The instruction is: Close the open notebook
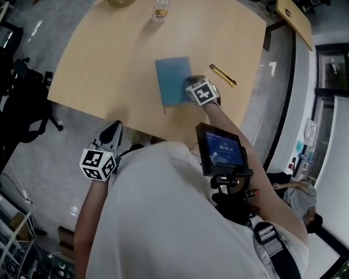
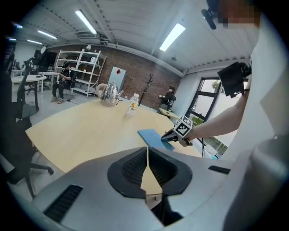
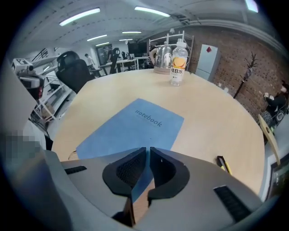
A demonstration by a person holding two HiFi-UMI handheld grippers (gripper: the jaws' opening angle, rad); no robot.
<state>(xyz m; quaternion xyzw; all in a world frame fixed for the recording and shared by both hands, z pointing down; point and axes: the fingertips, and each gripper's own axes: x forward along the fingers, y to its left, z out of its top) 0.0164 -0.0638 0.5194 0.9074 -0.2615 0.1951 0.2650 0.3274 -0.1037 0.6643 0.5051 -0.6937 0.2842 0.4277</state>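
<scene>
A blue notebook lies shut and flat on the light wooden table, its cover with the word "notebook" facing up. My right gripper points steeply down at the notebook's right edge. Its jaws stand nearly together over the near corner, with only a thin slit between them and nothing caught there. My left gripper hangs off the table's near edge, well away from the notebook. Its jaws meet at the tips and hold nothing. From the left gripper view the notebook shows beside the right gripper.
A yellow-and-black pen-like tool lies right of the notebook. A drink bottle and a metal kettle stand at the table's far side. A black office chair stands left of the table. A small screen device hangs at the person's chest.
</scene>
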